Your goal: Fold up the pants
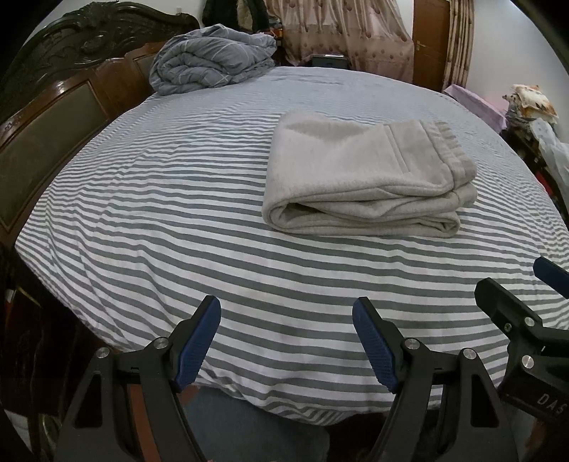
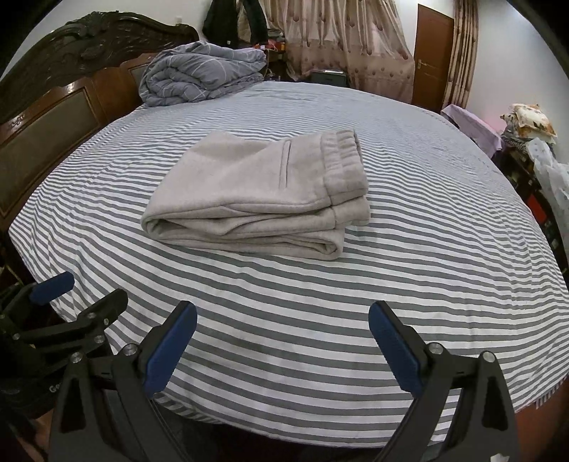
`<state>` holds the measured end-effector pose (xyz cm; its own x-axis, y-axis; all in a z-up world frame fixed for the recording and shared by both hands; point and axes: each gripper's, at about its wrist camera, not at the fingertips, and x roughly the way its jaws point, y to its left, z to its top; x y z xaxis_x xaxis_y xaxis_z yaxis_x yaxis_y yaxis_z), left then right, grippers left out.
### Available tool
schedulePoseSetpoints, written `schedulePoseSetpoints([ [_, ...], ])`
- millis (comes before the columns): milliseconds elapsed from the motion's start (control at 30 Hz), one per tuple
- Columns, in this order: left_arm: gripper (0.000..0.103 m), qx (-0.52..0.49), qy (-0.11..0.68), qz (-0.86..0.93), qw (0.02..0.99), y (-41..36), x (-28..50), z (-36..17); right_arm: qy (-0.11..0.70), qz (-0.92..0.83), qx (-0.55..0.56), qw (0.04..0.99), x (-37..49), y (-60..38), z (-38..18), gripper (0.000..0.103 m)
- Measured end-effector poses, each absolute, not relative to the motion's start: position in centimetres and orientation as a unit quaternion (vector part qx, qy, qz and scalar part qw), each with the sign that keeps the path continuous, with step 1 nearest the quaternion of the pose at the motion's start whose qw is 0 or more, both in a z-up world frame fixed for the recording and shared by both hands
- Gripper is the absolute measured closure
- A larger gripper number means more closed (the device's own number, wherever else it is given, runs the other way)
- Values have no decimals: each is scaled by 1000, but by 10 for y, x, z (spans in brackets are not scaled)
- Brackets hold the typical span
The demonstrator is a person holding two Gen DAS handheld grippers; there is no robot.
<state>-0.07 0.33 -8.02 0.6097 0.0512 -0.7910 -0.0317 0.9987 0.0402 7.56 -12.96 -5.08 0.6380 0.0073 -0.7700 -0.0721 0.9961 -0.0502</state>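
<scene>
**Pants folded on the bed, both grippers hanging back with nothing in them**

One pair of light grey fleece pants [image 1: 359,177] sits folded into a thick stack on the bed [image 1: 177,220], roughly mid-mattress and a bit toward the person's right as seen from the left wrist camera. The ribbed waistband is on the right end of the stack, and there's a slit pocket showing on the top layer. In the right wrist view the same pants [image 2: 259,199] sit closer to the centre of the picture.

Two grippers total. The left hand-held gripper [image 1: 286,316] is spread wide over the near edge of the bed, blue pads facing each other, holding nothing. The right hand-held gripper [image 2: 282,321] is the same deal: fingers spread apart, nothing between them, well short of the pants. Each one pokes into the edge of the other's camera.

Writing-wise, not much. I can read "DAS" in white on the black body of the right gripper in the left camera, cut off at the frame edge, and "Ge" on the left gripper in the right camera, also cut off.

Other stuff: one rolled-up grey quilt [image 1: 213,60] at the head of the bed against the dark wooden headboard [image 1: 60,92], patterned curtains [image 1: 341,32] and one brown door [image 2: 434,57] behind.
</scene>
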Motion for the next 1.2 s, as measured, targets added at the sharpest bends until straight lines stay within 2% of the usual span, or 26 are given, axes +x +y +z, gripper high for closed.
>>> schedulePoseSetpoints([
  [1200,26,7,441,18,897,-1,-4,-81,429,23,-33,902,71,-124,-53,7],
])
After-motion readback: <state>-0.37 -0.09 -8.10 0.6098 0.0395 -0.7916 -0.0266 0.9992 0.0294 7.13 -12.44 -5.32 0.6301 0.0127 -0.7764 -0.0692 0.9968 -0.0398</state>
